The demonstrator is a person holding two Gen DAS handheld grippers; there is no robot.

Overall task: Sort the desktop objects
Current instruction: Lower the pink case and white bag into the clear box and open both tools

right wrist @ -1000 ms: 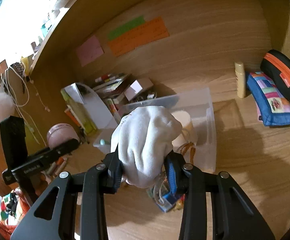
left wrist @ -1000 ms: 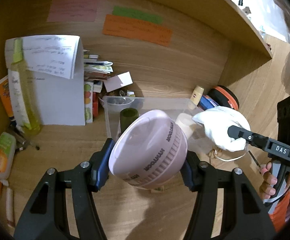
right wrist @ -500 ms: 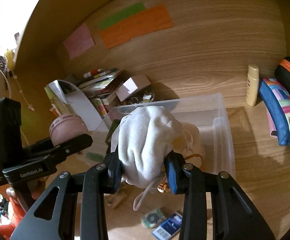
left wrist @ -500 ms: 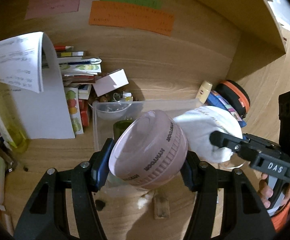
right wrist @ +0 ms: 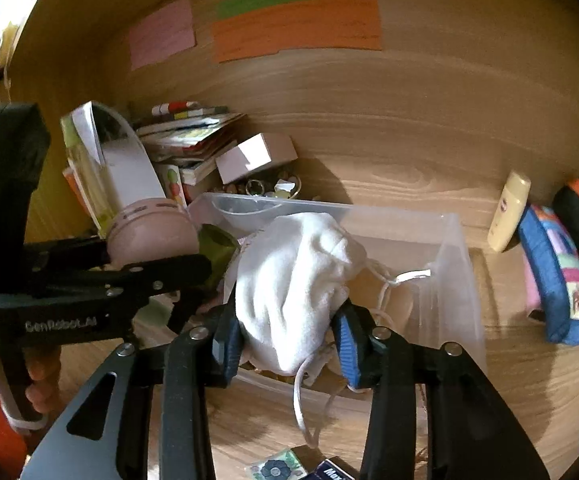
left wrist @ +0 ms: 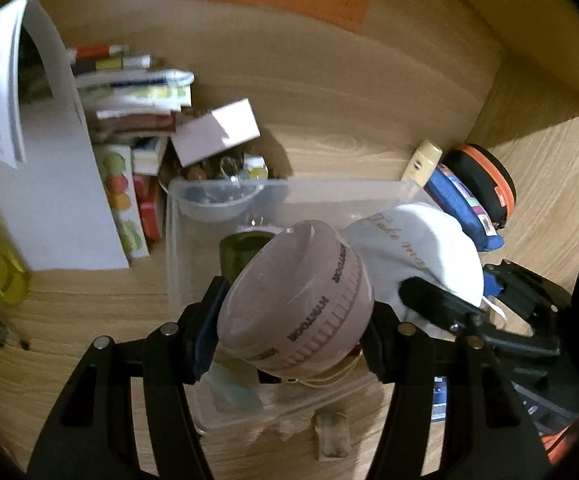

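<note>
My left gripper (left wrist: 291, 330) is shut on a round pink case (left wrist: 295, 300) and holds it over the near left part of a clear plastic bin (left wrist: 193, 200). My right gripper (right wrist: 287, 330) is shut on a white drawstring pouch (right wrist: 293, 284) and holds it over the same bin (right wrist: 449, 248), to the right of the pink case (right wrist: 149, 236). The pouch also shows in the left wrist view (left wrist: 413, 248). A dark green item (left wrist: 237, 252) lies in the bin behind the case.
Books and a pale box (left wrist: 217, 132) are stacked at the back left beside a curled white sheet (left wrist: 49, 160). A cream tube (right wrist: 509, 212), a blue pouch (right wrist: 557, 280) and a black-orange case (left wrist: 485, 184) lie right of the bin. Small packets (right wrist: 277, 468) lie on the desk in front.
Both grippers have moved forward with their loads, from in front of the bin to over it. The bin now looks larger and closer in both views.
</note>
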